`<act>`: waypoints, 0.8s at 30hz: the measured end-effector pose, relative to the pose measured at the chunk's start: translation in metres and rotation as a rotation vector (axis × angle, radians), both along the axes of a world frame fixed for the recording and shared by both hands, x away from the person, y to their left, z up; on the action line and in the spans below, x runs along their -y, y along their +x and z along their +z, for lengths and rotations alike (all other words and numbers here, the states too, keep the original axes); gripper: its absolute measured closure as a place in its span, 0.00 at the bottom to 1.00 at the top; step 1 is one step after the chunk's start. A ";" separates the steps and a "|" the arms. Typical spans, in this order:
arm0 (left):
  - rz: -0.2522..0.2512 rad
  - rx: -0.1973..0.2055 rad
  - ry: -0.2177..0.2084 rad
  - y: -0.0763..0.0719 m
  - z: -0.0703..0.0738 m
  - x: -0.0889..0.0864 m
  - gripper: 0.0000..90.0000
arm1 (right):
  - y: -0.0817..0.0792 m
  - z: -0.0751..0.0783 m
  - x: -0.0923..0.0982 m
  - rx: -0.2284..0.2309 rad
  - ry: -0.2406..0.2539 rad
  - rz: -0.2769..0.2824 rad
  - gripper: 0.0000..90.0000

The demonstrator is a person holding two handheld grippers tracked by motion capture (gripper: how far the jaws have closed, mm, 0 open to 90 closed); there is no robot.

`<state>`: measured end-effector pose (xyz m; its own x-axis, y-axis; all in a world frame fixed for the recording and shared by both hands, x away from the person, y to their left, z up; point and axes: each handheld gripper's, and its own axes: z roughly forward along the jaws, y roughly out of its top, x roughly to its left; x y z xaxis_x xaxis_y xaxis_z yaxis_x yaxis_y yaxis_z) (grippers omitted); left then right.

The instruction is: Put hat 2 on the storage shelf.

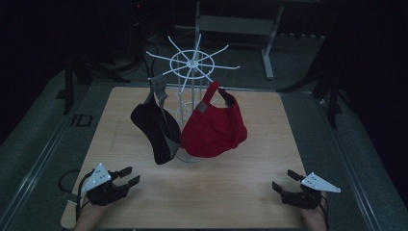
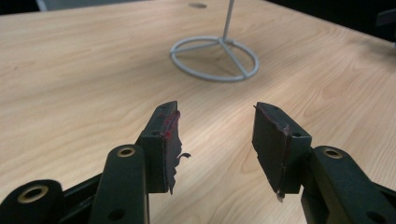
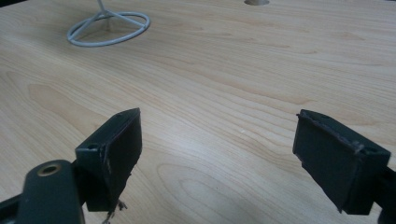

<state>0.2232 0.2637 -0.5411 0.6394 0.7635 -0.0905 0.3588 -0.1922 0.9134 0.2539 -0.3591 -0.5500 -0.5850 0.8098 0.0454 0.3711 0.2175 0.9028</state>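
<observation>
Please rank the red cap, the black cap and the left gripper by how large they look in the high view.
1. Red cap, the largest.
2. Black cap, narrower because it hangs edge-on, so its true size may match the red one.
3. Left gripper, the smallest, though it sits nearer the camera.

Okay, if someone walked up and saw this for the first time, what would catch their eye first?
Probably the red cap hanging on the white wire rack at mid-table, with a black cap hanging just left of it. Then the two black tongs, left and right, open and empty at the near corners.
</observation>
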 end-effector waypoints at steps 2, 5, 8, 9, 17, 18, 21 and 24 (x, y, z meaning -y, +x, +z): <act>0.004 -0.008 -0.004 -0.003 -0.002 -0.003 0.57 | 0.000 0.000 0.000 -0.001 -0.002 -0.003 0.17; 0.013 -0.017 -0.003 -0.007 -0.005 -0.008 0.57 | 0.000 -0.001 0.000 0.001 -0.007 -0.008 0.17; 0.019 -0.019 0.003 -0.011 -0.008 -0.010 0.57 | 0.001 -0.001 -0.001 0.001 -0.013 -0.010 0.17; 0.022 -0.018 -0.002 -0.012 -0.009 -0.012 0.57 | 0.001 -0.001 -0.001 0.003 -0.015 -0.010 0.17; 0.037 -0.007 -0.012 -0.020 -0.013 -0.017 0.57 | 0.001 -0.001 0.002 0.013 -0.013 -0.029 0.17; 0.041 -0.007 -0.016 -0.021 -0.014 -0.017 0.57 | 0.001 -0.001 0.002 0.013 -0.015 -0.031 0.17; 0.043 -0.008 -0.026 -0.022 -0.014 -0.019 0.57 | 0.001 -0.001 0.004 0.013 -0.015 -0.036 0.17; 0.042 -0.009 -0.026 -0.022 -0.015 -0.019 0.57 | 0.001 -0.001 0.004 0.017 -0.019 -0.038 0.17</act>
